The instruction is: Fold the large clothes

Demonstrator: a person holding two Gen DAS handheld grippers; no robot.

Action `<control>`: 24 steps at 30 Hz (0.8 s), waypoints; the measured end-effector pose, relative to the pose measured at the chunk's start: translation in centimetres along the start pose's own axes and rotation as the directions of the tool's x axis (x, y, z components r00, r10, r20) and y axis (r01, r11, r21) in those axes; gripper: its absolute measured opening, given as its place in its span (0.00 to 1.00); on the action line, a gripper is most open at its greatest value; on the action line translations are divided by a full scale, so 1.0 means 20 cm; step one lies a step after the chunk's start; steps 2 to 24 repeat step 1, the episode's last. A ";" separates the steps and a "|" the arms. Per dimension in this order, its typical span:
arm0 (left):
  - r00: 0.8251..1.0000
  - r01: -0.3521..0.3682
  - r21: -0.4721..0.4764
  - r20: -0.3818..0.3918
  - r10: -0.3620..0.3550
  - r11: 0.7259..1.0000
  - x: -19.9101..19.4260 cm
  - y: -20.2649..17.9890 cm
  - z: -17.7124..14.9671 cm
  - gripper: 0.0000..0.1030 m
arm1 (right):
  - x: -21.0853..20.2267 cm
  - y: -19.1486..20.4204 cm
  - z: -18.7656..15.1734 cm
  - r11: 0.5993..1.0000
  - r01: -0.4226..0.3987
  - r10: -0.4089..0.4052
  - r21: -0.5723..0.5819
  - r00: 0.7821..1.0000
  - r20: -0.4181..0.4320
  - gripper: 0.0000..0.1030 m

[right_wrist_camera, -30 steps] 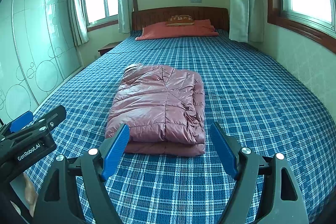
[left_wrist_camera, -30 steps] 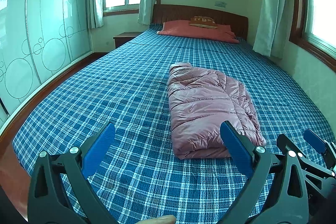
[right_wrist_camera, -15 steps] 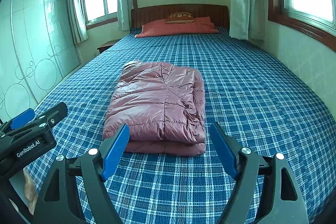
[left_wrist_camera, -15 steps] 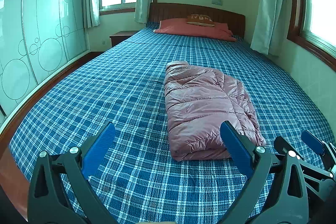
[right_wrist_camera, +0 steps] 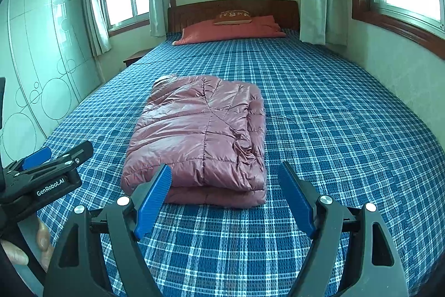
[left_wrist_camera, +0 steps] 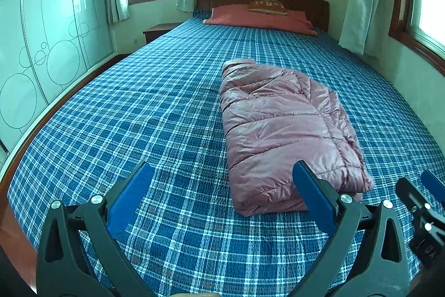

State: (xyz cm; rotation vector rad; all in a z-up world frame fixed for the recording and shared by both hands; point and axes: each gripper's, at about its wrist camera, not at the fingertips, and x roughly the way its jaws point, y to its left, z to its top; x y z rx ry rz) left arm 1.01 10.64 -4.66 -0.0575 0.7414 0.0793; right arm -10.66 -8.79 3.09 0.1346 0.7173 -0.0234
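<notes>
Plaid bed (left_wrist_camera: 144, 113), folded pink jacket (left_wrist_camera: 281, 127) lying free, left tool (left_wrist_camera: 221, 174) and right tool (right_wrist_camera: 224, 177) spread wide, touching nothing.

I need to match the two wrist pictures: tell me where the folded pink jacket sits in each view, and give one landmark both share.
Left wrist: the folded pink jacket lies right of centre on the blue plaid bedspread, its near end behind the left gripper's right finger.
Right wrist: the jacket lies centre-left, just beyond the right gripper.
Shared landmark: the red pillow at the headboard.
</notes>
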 end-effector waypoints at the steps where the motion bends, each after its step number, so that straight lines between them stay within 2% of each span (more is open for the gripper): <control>1: 1.000 -0.013 -0.014 -0.024 0.012 1.000 0.05 0.04 0.00 0.98 | 0.03 -0.04 0.00 1.000 0.009 -0.009 0.007 1.000 -0.007 0.75; 24: 1.000 -0.013 -0.014 -0.024 0.012 1.000 0.05 0.04 0.00 0.98 | 0.03 -0.04 0.00 1.000 0.009 -0.009 0.007 1.000 -0.007 0.75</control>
